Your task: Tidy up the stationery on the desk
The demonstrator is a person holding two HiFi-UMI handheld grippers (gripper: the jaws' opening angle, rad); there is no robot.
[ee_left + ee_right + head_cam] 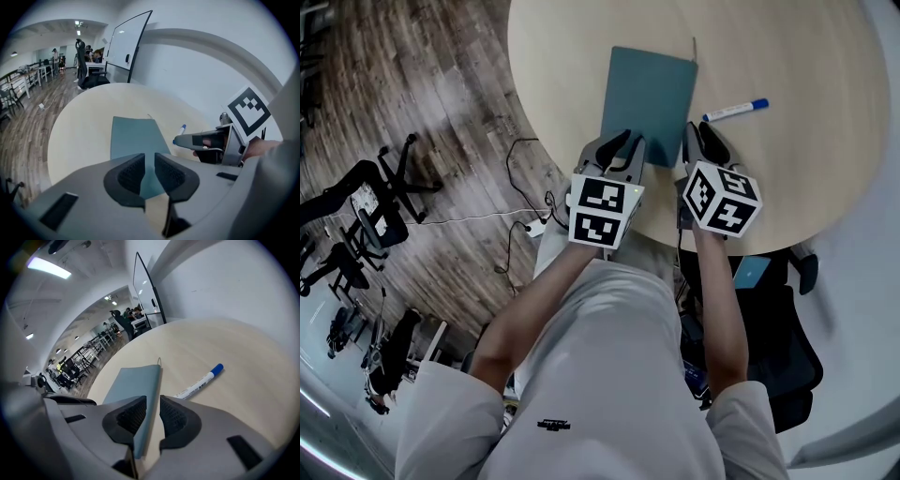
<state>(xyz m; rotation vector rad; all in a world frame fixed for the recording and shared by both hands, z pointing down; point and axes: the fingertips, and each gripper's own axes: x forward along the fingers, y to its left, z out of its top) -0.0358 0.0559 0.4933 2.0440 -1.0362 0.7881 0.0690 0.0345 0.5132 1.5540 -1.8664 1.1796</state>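
Observation:
A teal notebook (647, 94) lies on the round beige table (797, 178), its near edge toward me. My left gripper (621, 145) is shut on that near edge; in the left gripper view the cover (133, 136) runs into the narrow gap of the left gripper (149, 171). My right gripper (701, 136) is shut on the notebook's near right side, and the right gripper view shows the cover (133, 380) edge-on in the right gripper (152, 416). A white marker with a blue cap (736, 110) (199, 385) lies loose on the table to the right of the notebook.
The table's curved front edge runs just under both grippers. Below it stand a black office chair (787, 347) and cables on the wooden floor (525, 187). A whiteboard (126, 42) stands beyond the far side of the table.

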